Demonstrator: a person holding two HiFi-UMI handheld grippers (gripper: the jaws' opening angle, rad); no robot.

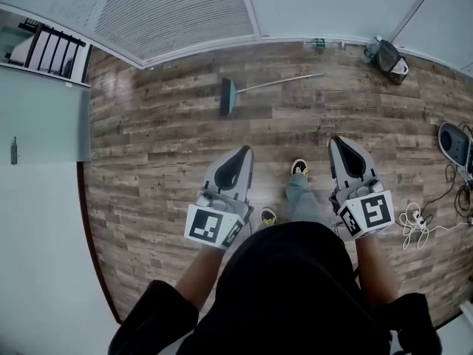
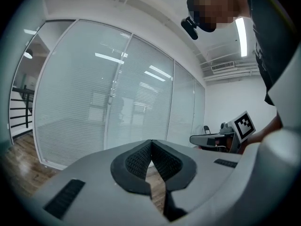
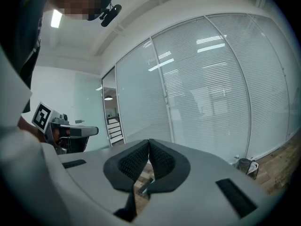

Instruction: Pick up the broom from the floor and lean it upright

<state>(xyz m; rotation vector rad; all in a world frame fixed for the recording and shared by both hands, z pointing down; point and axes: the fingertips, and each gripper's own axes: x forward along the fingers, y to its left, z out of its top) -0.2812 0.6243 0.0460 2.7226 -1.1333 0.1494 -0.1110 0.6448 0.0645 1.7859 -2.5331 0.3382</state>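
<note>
Task's barely begun. Broom [image 1: 266,86] lies flat on the wood floor [image 1: 162,161] ahead of you, near the glass wall w/ blinds [image 1: 185,13]. Its head is to the left, handle running right. You're well apart from it. Left gripper [image 1: 246,151] & right gripper [image 1: 336,140] are both held out front, roughly level. Jaws are pressed together w/ nothing btwn them. Both gripper views show the pads [image 2: 135,161] meeting at the tips. No step done yet. Left to do: get to the broom, open a gripper, take the handle, lift, then lean it upright, prob. vs. that glass wall, which looks closest.
</note>
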